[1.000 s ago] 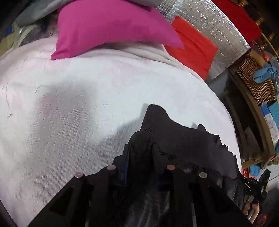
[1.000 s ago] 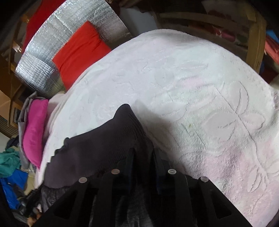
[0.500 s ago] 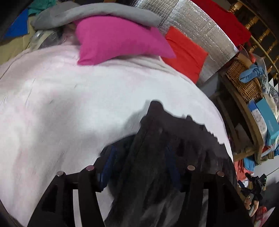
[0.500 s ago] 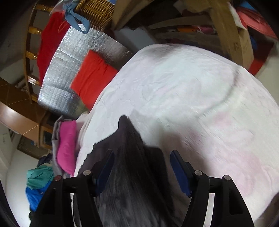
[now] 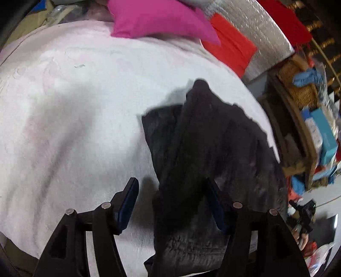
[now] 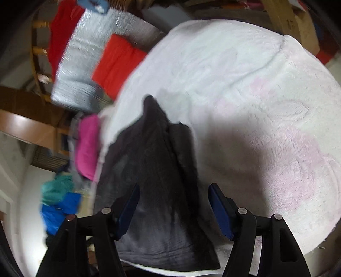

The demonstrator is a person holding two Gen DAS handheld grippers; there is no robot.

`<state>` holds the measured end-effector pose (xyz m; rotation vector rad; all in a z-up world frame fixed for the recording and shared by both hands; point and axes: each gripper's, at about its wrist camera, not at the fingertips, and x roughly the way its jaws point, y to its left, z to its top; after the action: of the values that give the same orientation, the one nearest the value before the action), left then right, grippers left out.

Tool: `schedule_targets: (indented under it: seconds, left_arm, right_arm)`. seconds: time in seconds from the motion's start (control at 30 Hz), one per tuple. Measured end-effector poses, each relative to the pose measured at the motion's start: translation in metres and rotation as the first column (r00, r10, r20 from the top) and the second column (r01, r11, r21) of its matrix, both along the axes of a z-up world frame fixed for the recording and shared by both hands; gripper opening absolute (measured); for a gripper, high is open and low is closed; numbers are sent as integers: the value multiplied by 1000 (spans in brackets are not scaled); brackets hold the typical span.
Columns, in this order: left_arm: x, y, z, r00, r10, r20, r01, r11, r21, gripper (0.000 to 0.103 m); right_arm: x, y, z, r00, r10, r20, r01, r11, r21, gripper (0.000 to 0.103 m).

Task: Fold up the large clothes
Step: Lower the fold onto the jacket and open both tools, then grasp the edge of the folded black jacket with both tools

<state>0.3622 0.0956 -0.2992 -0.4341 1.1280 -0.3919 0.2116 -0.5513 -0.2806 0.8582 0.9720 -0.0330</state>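
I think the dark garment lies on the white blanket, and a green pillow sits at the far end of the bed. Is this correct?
Not quite: the pillow is pink, not green, as the left wrist view shows. The rest holds: the dark garment lies on the white blanket, with the pillow at the far end.

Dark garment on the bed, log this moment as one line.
dark garment: flat on white blanket | left tool: opening, unclamped | right tool: closing, unclamped

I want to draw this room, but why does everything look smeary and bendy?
Left wrist view: the shelves at the right edge smear from motion, and the white blanket bulges like a ball through the fisheye lens. Right wrist view: the silver mat and blue clothes streak, and a grey shadow lies beside the dark garment.
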Motion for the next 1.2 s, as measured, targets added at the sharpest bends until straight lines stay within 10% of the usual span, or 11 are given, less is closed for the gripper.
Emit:
schedule_targets:
  seconds: [0.07, 0.17, 0.33, 0.47, 0.57, 0.83, 1.2]
  left_arm:
    - [2, -5, 0, 1000, -11, 21, 11, 1000, 8, 56]
    - [3, -8, 9, 997, -21, 81, 20, 1000, 12, 37]
    - [12, -12, -5, 999, -19, 43, 17, 999, 50, 40]
    - [14, -3, -2, 1000, -2, 11, 2, 1000, 20, 56]
    - [14, 9, 6, 1000, 17, 0, -17, 999, -37, 59]
    - [25, 12, 8, 999, -31, -7, 30, 983, -183, 73]
    - [35, -3, -18, 987, -115, -110, 92, 977, -191, 74]
  right_arm:
    - [6, 14, -1, 999, 48, -8, -48, 998, -47, 28]
    - [7, 31, 19, 998, 47, 40, -39, 983, -181, 18]
    - [10, 31, 7, 999, 42, -10, -43, 982, -182, 19]
    - [2, 11, 6, 1000, 6, 13, -6, 998, -57, 30]
    - [-9, -6, 9, 998, -49, 48, 51, 998, -23, 76]
    - [-8, -26, -7, 997, -8, 76, -2, 992, 126, 77]
    - [17, -16, -40, 991, 116, 61, -127, 965, 229, 80]
